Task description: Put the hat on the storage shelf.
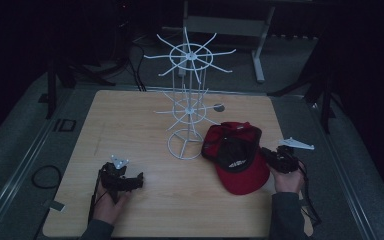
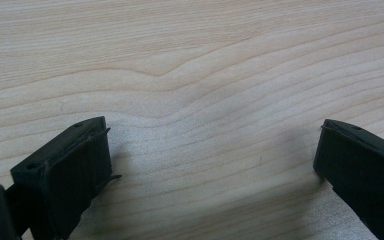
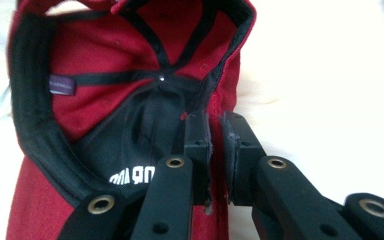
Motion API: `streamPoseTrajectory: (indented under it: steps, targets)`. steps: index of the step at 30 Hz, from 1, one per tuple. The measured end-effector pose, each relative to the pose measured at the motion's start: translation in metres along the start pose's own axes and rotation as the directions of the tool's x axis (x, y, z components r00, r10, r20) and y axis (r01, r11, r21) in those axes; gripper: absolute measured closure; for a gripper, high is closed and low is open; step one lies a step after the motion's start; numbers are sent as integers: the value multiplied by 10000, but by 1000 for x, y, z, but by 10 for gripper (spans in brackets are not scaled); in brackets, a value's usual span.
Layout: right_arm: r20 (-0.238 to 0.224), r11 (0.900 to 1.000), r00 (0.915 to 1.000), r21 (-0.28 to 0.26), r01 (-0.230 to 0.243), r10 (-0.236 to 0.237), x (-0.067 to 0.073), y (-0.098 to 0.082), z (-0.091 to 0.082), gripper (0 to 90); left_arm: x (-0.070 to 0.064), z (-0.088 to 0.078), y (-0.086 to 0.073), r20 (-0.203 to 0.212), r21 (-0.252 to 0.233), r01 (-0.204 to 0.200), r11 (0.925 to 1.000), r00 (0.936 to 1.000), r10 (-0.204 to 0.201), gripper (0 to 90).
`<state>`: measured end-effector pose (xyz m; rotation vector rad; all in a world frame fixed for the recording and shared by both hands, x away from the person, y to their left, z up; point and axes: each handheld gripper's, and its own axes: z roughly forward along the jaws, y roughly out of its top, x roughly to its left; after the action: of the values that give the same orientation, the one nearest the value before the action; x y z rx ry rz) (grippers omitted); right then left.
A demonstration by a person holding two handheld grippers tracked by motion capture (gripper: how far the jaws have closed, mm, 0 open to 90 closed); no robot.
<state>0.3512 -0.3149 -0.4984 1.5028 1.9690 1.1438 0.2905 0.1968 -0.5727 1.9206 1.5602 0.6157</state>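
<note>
The right gripper (image 3: 216,135) pinches the red cap's (image 1: 237,155) side rim; the white wire rack (image 1: 187,100) stands just left of it; the left gripper (image 2: 215,165) gapes empty, farther off.

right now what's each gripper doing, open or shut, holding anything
left gripper: open, nothing between its jaws, resting over the bare table.
right gripper: shut on the side rim of the red cap.
</note>
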Motion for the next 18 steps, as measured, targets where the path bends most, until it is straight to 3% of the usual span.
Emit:
streamPoseTrajectory:
  steps: [4, 7, 11, 18]
  targets:
    - [1078, 9964, 9923, -655, -538, 606, -11, 4, -3, 832, 0, 0, 0, 2, 3, -1, 10000, 10000, 1, 19]
    - [1501, 9920, 9830, -846, -937, 1057, -15, 2, -2, 812, 0, 0, 0, 2, 3, -1, 10000, 10000, 1, 19]
    - [1191, 9948, 9883, -462, -904, 953, -10, -7, 1, 699, 0, 0, 0, 0, -1, 0, 10000, 10000, 0, 19]
    - [432, 9982, 9975, 205, -566, 557, 0, -20, 3, 605, 0, 0, 0, 1, 1, 0, 10000, 10000, 0, 19]
